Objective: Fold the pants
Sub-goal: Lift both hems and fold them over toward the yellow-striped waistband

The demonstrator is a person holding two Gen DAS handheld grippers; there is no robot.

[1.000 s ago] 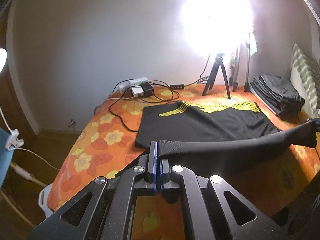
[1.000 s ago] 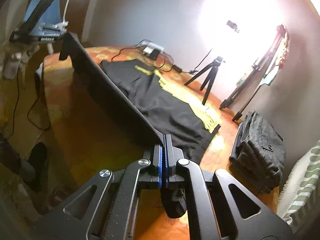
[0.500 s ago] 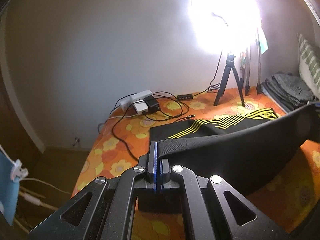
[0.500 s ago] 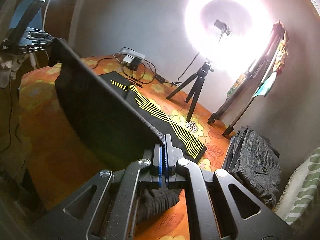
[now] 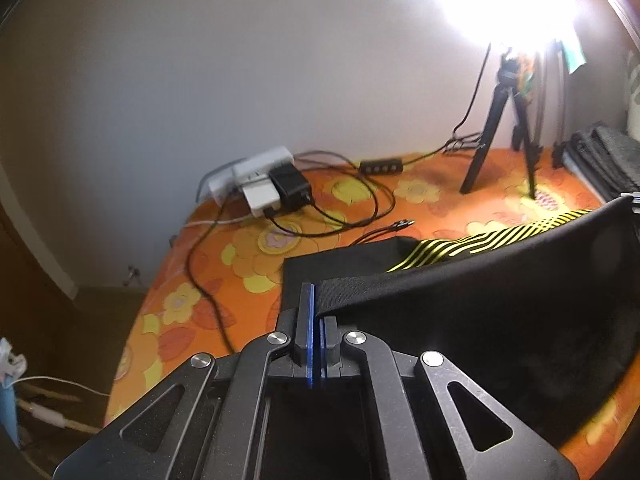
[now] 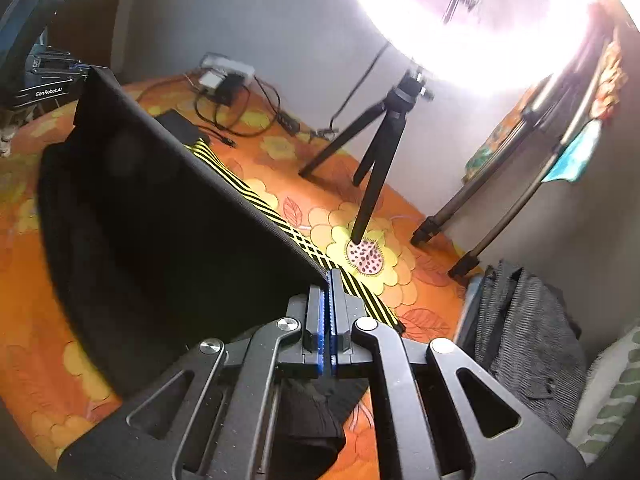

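Black pants (image 5: 500, 320) with yellow stripes (image 5: 480, 242) lie on an orange flowered bedspread (image 5: 224, 280). My left gripper (image 5: 315, 312) is shut on one corner of their lifted edge. My right gripper (image 6: 330, 300) is shut on the other corner of the same edge (image 6: 208, 168). The cloth hangs taut between the two and droops over the part of the pants (image 6: 140, 240) that lies flat. In the right wrist view the left gripper (image 6: 52, 80) shows at the far left, at the end of the raised edge. The striped side (image 6: 296, 236) shows just past the fold.
A power strip with plugs and cables (image 5: 268, 188) lies near the wall. A small black tripod (image 6: 380, 152) under a bright ring light (image 6: 480, 20) stands on the bed. Two taller stands (image 6: 512, 184) lean at the right. Folded grey clothes (image 6: 524, 336) and a striped pillow (image 6: 608, 396) lie beside them.
Both grippers have carried the lifted edge of the pants forward over the flat part, toward the wall and tripod. More of the pants is now covered; the striped strip is nearly hidden.
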